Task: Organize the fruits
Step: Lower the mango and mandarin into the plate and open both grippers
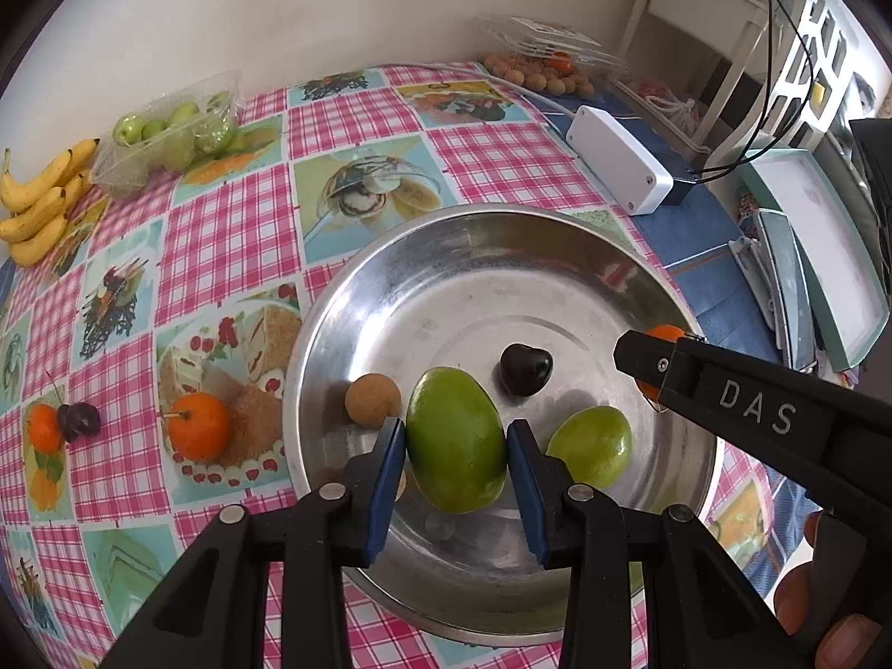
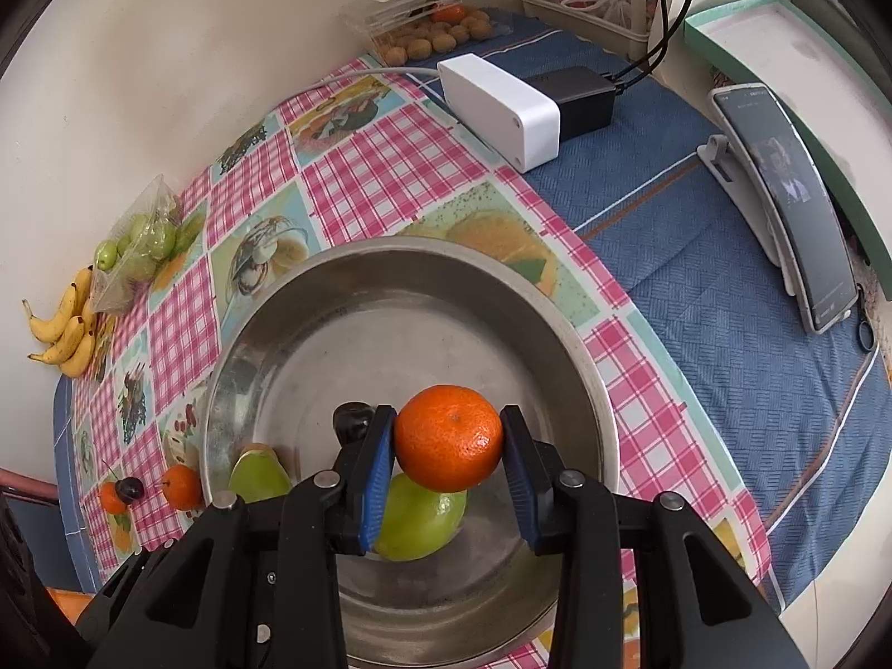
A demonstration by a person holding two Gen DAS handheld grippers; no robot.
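My left gripper [image 1: 454, 446] is shut on a large green fruit [image 1: 454, 440], its blue pads against both sides, low over the steel bowl [image 1: 390, 256]. Inside the bowl lie a brown longan [image 1: 372, 400], a dark cherry [image 1: 526, 369] and a second green fruit [image 1: 591, 446]. My right gripper [image 2: 449, 440] is shut on an orange mandarin [image 2: 449, 437], held above that second green fruit [image 2: 423, 524] in the bowl [image 2: 557, 323]. In the left wrist view the right gripper [image 1: 649, 362] reaches in from the right, with the mandarin [image 1: 663, 333] peeking out behind its finger.
On the checked cloth left of the bowl sit a mandarin [image 1: 198, 426] and a cherry [image 1: 78, 421]. Bananas [image 1: 39, 206] and a clear tray of green fruits [image 1: 167, 134] line the wall. A longan tray [image 1: 541, 64], a white box [image 1: 619, 159] and a phone [image 2: 791, 206] stand to the right.
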